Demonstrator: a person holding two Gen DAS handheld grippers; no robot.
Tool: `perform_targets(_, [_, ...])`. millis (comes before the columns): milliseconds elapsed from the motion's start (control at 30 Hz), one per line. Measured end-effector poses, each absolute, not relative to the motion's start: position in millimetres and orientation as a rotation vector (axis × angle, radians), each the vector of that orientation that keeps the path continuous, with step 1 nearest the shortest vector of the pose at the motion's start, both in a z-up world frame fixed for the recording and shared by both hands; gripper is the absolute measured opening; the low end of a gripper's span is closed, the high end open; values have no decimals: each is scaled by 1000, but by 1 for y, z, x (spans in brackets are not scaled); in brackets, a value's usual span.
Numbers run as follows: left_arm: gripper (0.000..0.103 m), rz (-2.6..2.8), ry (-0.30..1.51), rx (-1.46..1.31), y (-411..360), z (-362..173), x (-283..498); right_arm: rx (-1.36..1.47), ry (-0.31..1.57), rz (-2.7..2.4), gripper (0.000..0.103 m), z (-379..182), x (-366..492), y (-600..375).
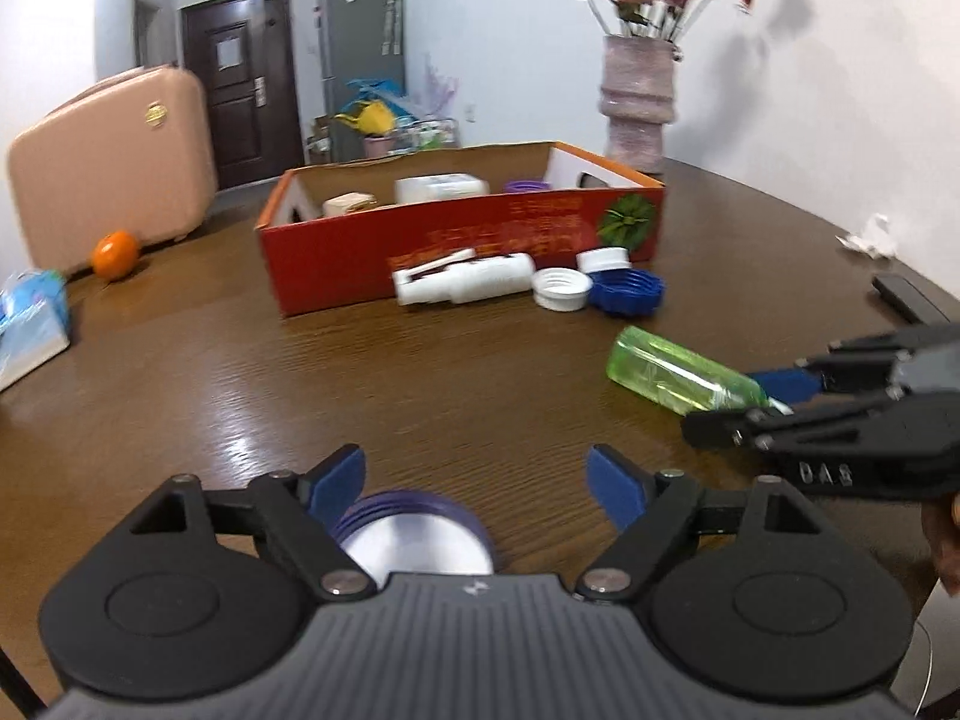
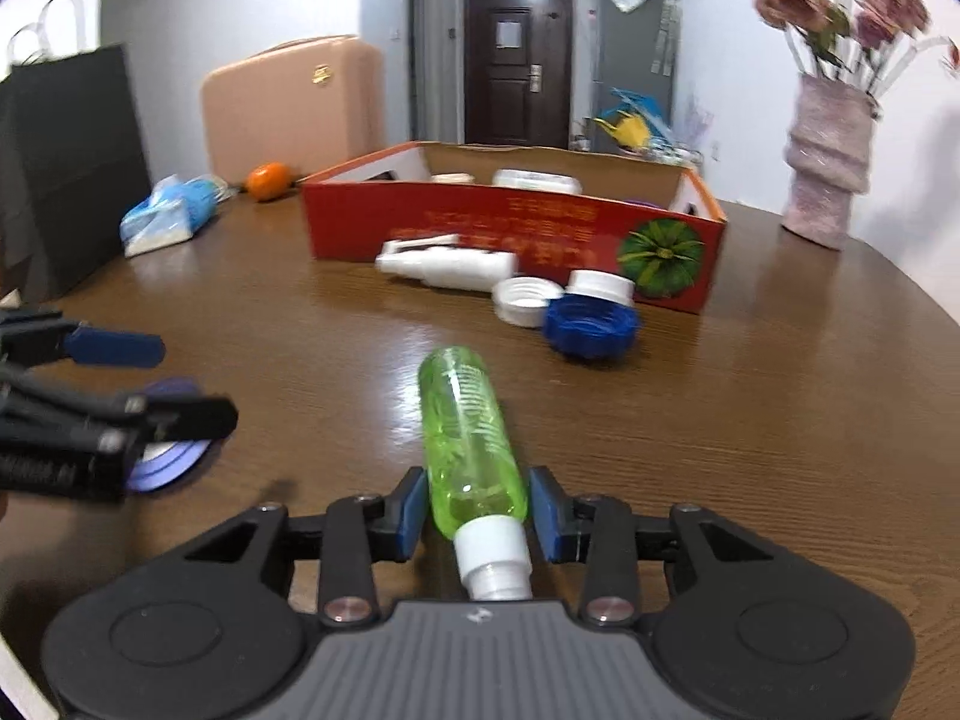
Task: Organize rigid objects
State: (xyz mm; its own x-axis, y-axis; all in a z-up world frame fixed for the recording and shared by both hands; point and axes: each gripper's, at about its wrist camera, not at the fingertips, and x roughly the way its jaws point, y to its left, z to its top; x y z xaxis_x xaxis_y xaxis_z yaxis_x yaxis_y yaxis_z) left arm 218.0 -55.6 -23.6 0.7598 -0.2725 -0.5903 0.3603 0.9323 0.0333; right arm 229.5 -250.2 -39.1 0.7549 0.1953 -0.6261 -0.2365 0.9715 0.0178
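My left gripper [image 1: 477, 474] is open over a purple lid with a silver top [image 1: 414, 531] that lies on the table between its fingers; the lid also shows in the right wrist view [image 2: 171, 459]. My right gripper [image 2: 480, 507] has its blue pads on both sides of a green transparent bottle [image 2: 471, 438] near its white cap; the bottle also shows in the left wrist view [image 1: 678, 369]. A red cardboard box [image 1: 462, 240] stands ahead and holds a white container and a purple lid.
In front of the box lie a white spray bottle [image 1: 462, 279], a white lid [image 1: 561, 288], a white cap [image 1: 603, 258] and a blue lid [image 1: 627, 291]. An orange [image 1: 114, 252], tissue pack [image 1: 30, 324], pink suitcase [image 1: 114, 168], vase [image 1: 636, 102] and black bag [image 2: 66, 162] stand around.
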Motion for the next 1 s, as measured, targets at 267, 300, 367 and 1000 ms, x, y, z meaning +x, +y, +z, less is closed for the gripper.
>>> perform_targets(267, [85,-386,633,148,-71,-25,234,-53,668,227,31,-40,252,-260])
perform_targets(300, [85,-380,629,148,-73,-24,237,-52,669,243,31,-41,257,-258])
perform_targets(367, [81,-353,617,141,-75,-22,247,-65,671,311,31,-40,266,-250])
perform_targets(1000, [90,-426,721,141,-158,-43,307,26,591,54,62,-27,274,-342])
